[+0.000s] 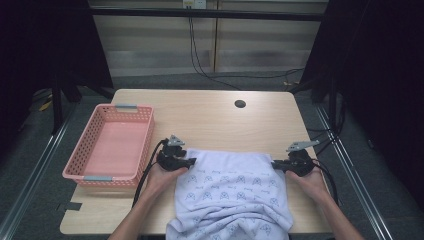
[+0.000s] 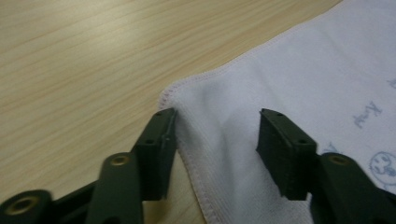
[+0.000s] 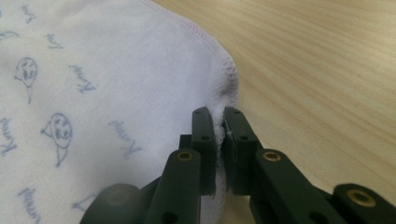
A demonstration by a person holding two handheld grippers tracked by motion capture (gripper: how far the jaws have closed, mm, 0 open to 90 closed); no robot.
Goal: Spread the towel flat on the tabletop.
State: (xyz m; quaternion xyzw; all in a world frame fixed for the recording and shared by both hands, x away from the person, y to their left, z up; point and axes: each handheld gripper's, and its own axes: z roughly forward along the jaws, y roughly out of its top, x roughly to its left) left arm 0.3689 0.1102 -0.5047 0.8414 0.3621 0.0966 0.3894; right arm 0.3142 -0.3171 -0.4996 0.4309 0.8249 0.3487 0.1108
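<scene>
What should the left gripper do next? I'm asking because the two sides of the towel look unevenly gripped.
Probably close the left gripper on its corner. Its jaws stand apart, with the towel corner lying between them unpinched, while the right gripper is already shut on the other far corner. With both corners held, the towel could be lifted or folded evenly.

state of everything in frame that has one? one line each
left tongs: open, jaws either side of the towel's far left corner, not pinching it
right tongs: shut on the towel's far right corner
towel: spread flat on the table, near end hanging over the front edge
pink basket: upright, empty, left of the towel
table: far half bare
</scene>
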